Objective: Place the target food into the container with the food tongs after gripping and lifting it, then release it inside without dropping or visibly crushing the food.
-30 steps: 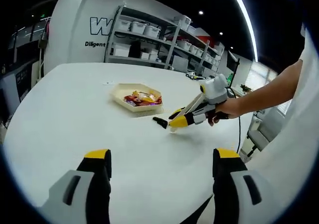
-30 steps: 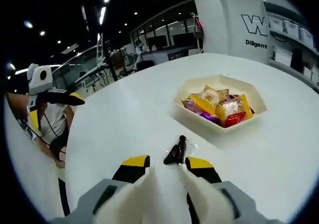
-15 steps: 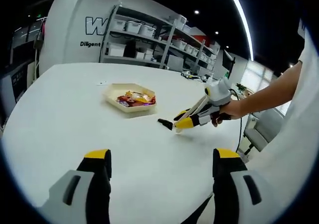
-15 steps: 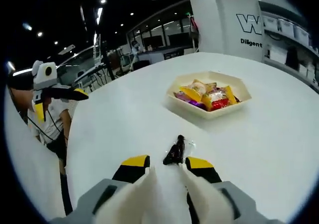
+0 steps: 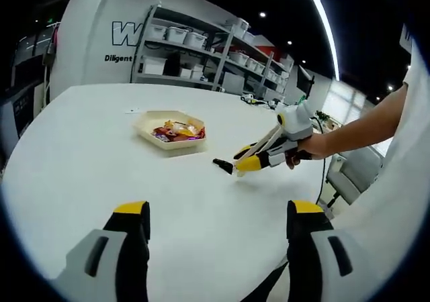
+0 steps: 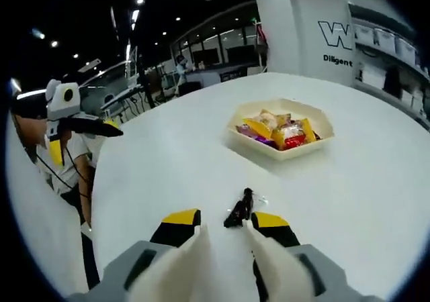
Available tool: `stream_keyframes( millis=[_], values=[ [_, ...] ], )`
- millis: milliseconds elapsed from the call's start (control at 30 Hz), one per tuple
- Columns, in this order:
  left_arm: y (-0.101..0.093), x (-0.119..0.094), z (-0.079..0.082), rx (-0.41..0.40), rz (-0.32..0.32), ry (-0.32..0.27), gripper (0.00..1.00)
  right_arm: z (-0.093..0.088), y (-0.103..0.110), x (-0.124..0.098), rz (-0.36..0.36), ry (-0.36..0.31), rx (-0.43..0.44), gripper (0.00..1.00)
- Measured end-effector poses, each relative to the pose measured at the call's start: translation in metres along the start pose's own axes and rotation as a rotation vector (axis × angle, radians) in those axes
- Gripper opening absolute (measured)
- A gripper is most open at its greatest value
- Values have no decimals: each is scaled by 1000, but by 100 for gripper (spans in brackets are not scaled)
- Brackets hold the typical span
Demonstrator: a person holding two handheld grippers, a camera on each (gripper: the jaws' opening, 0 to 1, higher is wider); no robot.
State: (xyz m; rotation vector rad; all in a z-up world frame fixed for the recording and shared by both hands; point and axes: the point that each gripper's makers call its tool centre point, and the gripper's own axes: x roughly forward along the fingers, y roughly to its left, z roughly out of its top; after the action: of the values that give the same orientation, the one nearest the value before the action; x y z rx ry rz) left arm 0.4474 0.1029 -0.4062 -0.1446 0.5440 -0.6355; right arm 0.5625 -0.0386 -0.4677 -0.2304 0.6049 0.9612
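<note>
The dark snack (image 6: 240, 209) is sitting just ahead of the right gripper (image 6: 224, 225), whose narrowly parted jaws are gripping nothing; the tray (image 6: 250, 144) is lying farther off. Closing gently should avoid crushing. The left gripper (image 5: 215, 225) is hanging wide, holding nothing.

Storage shelves (image 5: 201, 54) — white bins (image 5: 173, 35)
</note>
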Motion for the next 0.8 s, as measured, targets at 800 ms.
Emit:
stream_keyframes(
  millis=[800],
  values=[
    [6,-9,-4,-31,27,-15,82,-3,-5,22,-44,116,-11,22]
  ],
)
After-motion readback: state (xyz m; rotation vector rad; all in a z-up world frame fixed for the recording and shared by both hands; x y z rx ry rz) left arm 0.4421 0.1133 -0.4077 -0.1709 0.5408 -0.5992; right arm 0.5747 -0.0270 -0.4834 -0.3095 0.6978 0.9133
